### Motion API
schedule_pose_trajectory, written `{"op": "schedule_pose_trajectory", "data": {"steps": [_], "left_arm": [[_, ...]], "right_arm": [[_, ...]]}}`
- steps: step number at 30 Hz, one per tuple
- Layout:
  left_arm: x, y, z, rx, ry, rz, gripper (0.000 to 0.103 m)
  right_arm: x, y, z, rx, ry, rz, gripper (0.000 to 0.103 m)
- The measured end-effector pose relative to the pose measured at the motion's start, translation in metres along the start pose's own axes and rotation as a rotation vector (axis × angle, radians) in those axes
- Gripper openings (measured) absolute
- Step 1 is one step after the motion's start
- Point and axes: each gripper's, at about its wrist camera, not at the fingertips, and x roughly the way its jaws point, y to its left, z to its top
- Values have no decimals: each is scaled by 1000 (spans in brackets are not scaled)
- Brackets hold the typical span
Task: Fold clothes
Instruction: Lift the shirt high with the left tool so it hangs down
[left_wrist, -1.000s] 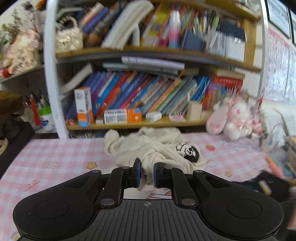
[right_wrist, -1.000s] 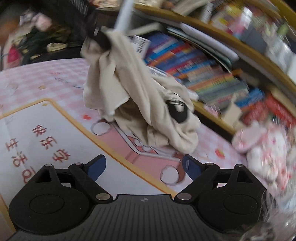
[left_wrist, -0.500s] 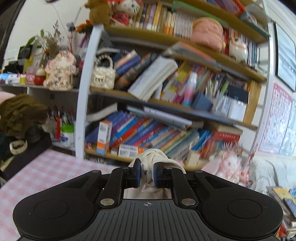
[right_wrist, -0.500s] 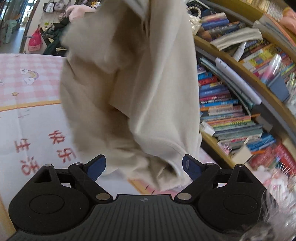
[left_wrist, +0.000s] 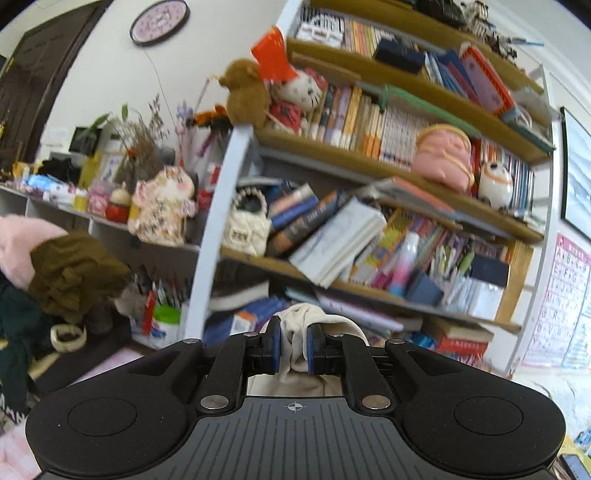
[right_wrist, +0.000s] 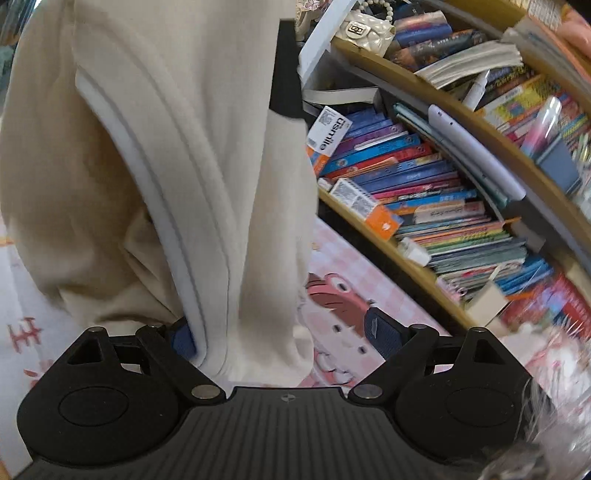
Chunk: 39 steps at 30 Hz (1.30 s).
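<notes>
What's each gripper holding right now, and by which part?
Left gripper is shut on a bunched fold of the cream garment; which part cannot be told. Right gripper is open, holding nothing; the garment hangs between its fingers.

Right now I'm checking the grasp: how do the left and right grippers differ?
The left gripper is shut on the cream garment, a bunched fold pinched between its pads; the right gripper is open and grips nothing. The left one points at the bookshelf, held up high; the right one faces the hanging garment, which drapes between its fingers above the pink mat. Both have blue pads.
</notes>
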Motion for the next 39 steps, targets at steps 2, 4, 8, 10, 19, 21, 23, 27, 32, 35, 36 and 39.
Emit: {"op": "schedule_pose_trajectory", "data": {"steps": [2,4,8,10,19,21,23,27,32,35,36,39], "left_arm": [[0,8,3,-12,-1,15,12],[0,17,5,-32,-2,24,12],[0,27,7,-49,0,28,12],[-1,29,9,-44,-1,21,12],[2,56,10,-71,-4,94,12],[5,66,8,-106,3,123,12],[8,75,6,-121,14,135,12],[12,82,5,-117,29,137,12],[18,87,5,-110,42,125,12],[21,91,4,-120,47,123,12],[22,92,5,-124,49,123,12],[27,95,4,-118,62,129,12]], "right_arm": [[-2,8,-2,-9,2,24,87],[-5,17,-3,-27,4,52,87],[-16,39,-4,-79,-40,137,87],[-24,53,-5,-133,-72,158,87],[-64,73,-9,-207,-189,226,87],[-72,75,-11,-205,-195,236,87],[-74,74,-10,-196,-192,251,87],[-76,74,-9,-207,-171,229,87],[-81,64,-13,-157,-145,231,87],[-83,57,-16,-137,-157,248,87],[-84,54,-17,-133,-164,248,87],[-85,42,-23,-81,-154,276,87]]}}
